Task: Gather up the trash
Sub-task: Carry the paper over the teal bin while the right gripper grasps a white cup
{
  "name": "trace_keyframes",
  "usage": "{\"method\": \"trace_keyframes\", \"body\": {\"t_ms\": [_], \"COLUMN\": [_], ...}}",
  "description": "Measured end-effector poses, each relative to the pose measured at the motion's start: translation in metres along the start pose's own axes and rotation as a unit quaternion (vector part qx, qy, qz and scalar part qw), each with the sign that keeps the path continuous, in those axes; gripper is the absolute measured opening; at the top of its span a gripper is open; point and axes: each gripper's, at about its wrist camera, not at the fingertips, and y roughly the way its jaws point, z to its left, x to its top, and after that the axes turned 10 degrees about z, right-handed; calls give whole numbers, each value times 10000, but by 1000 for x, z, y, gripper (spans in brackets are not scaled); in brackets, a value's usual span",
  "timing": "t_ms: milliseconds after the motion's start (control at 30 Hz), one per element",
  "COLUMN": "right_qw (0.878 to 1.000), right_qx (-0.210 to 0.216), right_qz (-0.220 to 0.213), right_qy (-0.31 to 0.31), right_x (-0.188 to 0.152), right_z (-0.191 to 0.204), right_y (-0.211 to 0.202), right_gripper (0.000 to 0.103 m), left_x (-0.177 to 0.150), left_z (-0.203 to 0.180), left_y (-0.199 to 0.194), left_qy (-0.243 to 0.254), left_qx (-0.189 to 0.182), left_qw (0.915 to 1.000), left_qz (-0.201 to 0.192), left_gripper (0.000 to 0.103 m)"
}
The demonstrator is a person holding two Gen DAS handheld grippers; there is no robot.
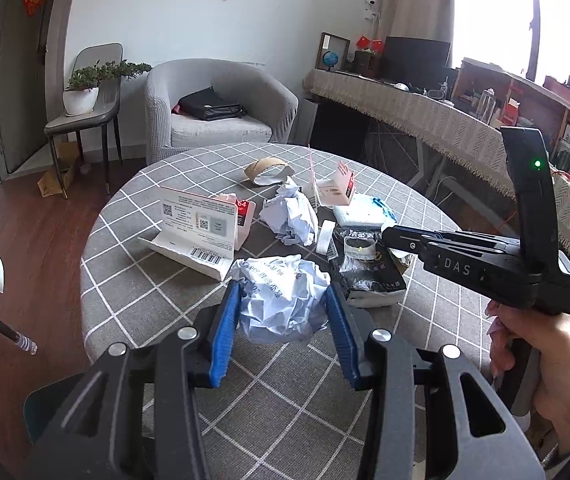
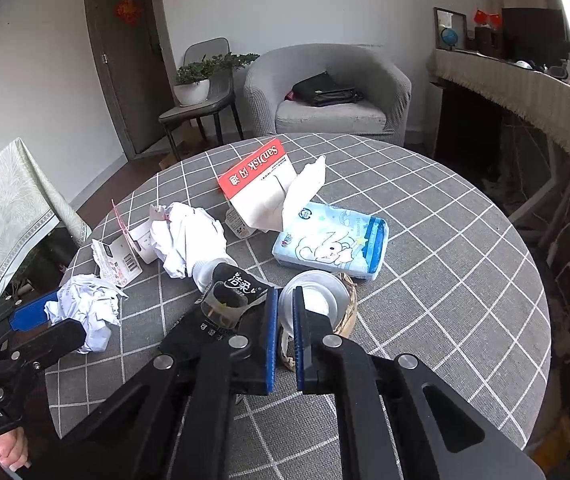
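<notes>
A crumpled sheet of printed white paper (image 1: 285, 304) sits near the front of the round checked table (image 1: 157, 320). My left gripper (image 1: 283, 286) is shut on it, one blue pad pressed into each side. From the right wrist view the same paper ball (image 2: 89, 304) shows in the left gripper (image 2: 61, 316) at the far left. My right gripper (image 2: 285, 294) is shut, its pads pinching the rim of a clear round plastic lid (image 2: 317, 292) that lies on a brown paper piece (image 2: 349, 312). In the left wrist view the right gripper (image 1: 389, 234) reaches in from the right and hides the lid.
More litter covers the table: a second crumpled paper (image 1: 291, 216), white card packaging (image 1: 201, 220), a red SanDisk card (image 2: 257, 176), a blue tissue pack (image 2: 333, 244), a black tissue pack (image 1: 369, 276) with a clear band on it. A grey armchair (image 1: 221, 104) stands beyond.
</notes>
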Motion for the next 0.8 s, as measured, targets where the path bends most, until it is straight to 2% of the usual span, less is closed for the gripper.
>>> {"method": "trace_keyframes", "body": {"t_ms": [267, 467, 800], "right_qw": [9992, 9984, 9946], "right_qx": [184, 417, 802], "right_qz": [-350, -378, -452], "right_qy": [25, -43, -487], "right_x": [0, 1, 10], "right_z": [8, 28, 87], "right_y": [-21, -23, -20], "right_gripper": [7, 7, 7], "left_x": [-7, -13, -25], "left_z": [9, 27, 79], "left_y": [-21, -35, -53], "left_qy": [-52, -129, -452], "left_qx": [69, 261, 533], "left_qw": [9999, 9994, 9973], "left_qz": [-130, -203, -215], "left_gripper": [46, 46, 46]}}
